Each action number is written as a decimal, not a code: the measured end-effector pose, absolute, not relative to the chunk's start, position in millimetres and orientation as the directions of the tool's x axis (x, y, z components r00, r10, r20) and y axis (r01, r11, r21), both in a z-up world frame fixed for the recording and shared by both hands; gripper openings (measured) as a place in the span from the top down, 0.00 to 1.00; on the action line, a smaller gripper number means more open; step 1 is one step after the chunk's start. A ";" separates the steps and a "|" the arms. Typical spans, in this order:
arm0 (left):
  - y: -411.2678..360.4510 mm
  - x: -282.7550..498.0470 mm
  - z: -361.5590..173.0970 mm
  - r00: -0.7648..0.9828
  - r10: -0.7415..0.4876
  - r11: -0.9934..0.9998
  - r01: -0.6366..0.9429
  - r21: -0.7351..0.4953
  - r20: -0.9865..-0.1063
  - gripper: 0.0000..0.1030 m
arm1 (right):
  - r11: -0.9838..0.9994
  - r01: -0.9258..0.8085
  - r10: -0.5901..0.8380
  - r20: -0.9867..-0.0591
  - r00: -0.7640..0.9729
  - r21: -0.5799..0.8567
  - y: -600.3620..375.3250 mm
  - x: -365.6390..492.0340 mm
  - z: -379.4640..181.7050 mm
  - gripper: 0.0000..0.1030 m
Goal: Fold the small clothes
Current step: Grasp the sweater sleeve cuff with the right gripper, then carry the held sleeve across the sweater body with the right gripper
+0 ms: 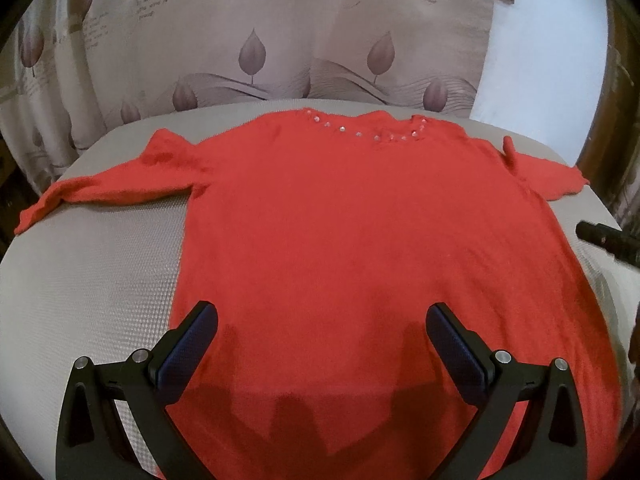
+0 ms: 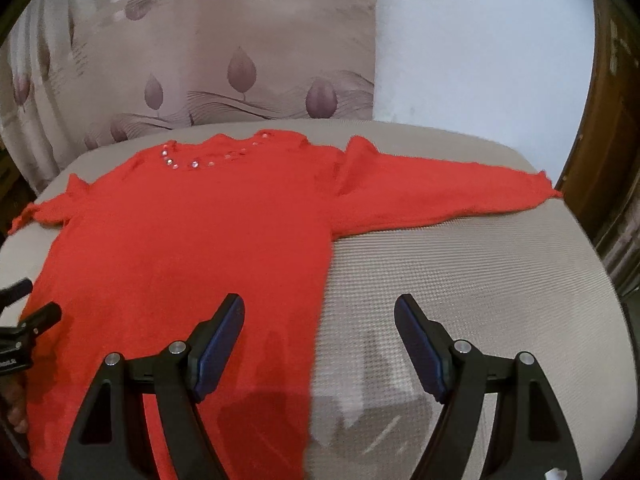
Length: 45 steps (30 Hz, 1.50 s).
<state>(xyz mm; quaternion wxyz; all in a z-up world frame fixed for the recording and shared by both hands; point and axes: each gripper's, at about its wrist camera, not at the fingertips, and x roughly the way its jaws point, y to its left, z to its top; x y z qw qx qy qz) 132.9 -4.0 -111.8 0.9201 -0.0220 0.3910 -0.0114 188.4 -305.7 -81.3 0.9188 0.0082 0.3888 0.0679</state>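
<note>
Both grippers stand with jaws apart and nothing between the pads: I see my left gripper (image 1: 322,316) over the lower body of the one red sweater (image 1: 360,248), and my right gripper (image 2: 319,308) straddling its side edge, one finger over the knit, the other over bare surface (image 2: 480,280). One garment, two sleeves spread toward 9 and 3 o'clock. Its long axis runs from hem at 6 o'clock to the neckline at 12, where I count roughly ten shiny studs (image 1: 360,134). Behind hangs one patterned curtain (image 1: 280,40), beside it a pale wall (image 2: 480,60).
</note>
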 end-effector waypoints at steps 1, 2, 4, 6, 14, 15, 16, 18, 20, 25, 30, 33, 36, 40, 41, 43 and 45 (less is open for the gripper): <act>-3.4 133.4 -112.3 0.691 -0.042 0.999 0.004 -0.054 -0.722 0.00 | 0.985 -0.116 0.172 -0.712 0.681 0.127 -317.4 193.2 -85.1 0.27; -2.5 133.8 -112.8 0.688 -0.044 0.998 0.003 -0.058 -0.725 0.00 | 0.976 -0.107 0.212 -0.704 0.678 0.191 -332.1 199.7 -86.6 0.27; -1.1 135.2 -114.0 0.682 -0.054 0.998 0.004 -0.069 -0.729 0.00 | 0.951 -0.071 0.267 -0.678 0.685 0.302 -367.7 214.8 -89.1 0.27; 1.6 136.6 -115.2 0.675 -0.066 0.996 0.001 -0.088 -0.735 0.00 | 0.903 -0.007 0.310 -0.642 0.701 0.429 -413.5 232.5 -93.2 0.27; 11.8 142.3 -122.4 0.641 -0.092 0.989 -0.030 -0.145 -0.762 0.00 | 0.626 0.234 0.344 -0.533 0.773 0.744 -563.2 280.7 -123.4 0.36; 12.0 142.2 -122.5 0.642 -0.092 0.989 -0.031 -0.145 -0.761 0.00 | 0.614 0.250 0.332 -0.533 0.779 0.748 -575.5 288.3 -123.1 0.36; 11.3 142.3 -122.6 0.642 -0.090 0.989 -0.030 -0.142 -0.761 0.00 | 0.607 0.256 0.331 -0.532 0.779 0.753 -582.0 293.1 -123.6 0.37; 11.1 142.4 -122.8 0.640 -0.083 0.991 -0.030 -0.133 -0.764 0.00 | 0.586 0.275 0.324 -0.532 0.783 0.762 -598.8 308.0 -123.9 0.39; 10.5 142.6 -123.0 0.637 -0.079 0.992 -0.029 -0.126 -0.766 0.00 | 0.580 0.304 0.299 -0.545 0.783 0.755 -614.0 322.3 -123.0 0.39; 9.5 143.6 -123.9 0.633 -0.073 0.993 -0.030 -0.118 -0.771 0.00 | 0.582 0.320 0.307 -0.566 0.765 0.748 -637.1 356.0 -120.9 0.40; 8.5 143.5 -124.3 0.630 -0.071 0.993 -0.028 -0.115 -0.773 0.00 | 0.577 0.331 0.333 -0.586 0.739 0.746 -651.3 380.9 -118.1 0.41; 9.5 143.2 -124.7 0.631 -0.074 0.993 -0.028 -0.118 -0.772 0.00 | 0.573 0.361 0.329 -0.610 0.721 0.736 -655.5 384.0 -119.9 0.49; 10.5 143.3 -125.2 0.633 -0.079 0.992 -0.027 -0.124 -0.770 0.00 | 0.647 0.447 0.240 -0.721 0.650 0.618 -659.2 388.0 -123.9 1.00; 10.7 143.0 -125.5 0.635 -0.085 0.991 -0.029 -0.134 -0.768 0.00 | 0.655 0.431 0.209 -0.697 0.686 0.621 -652.6 376.3 -114.3 0.96; 11.3 143.1 -125.5 0.636 -0.089 0.990 -0.030 -0.139 -0.767 0.00 | 0.654 0.408 0.217 -0.675 0.705 0.637 -646.9 373.5 -109.1 0.95; 13.3 142.6 -125.0 0.640 -0.094 0.988 -0.037 -0.152 -0.763 0.00 | 0.652 0.309 0.287 -0.603 0.744 0.692 -613.1 366.9 -86.9 0.95; 16.6 141.7 -124.0 0.643 -0.105 0.984 -0.041 -0.171 -0.759 0.00 | 0.663 0.220 0.353 -0.558 0.751 0.715 -570.6 362.6 -66.8 0.95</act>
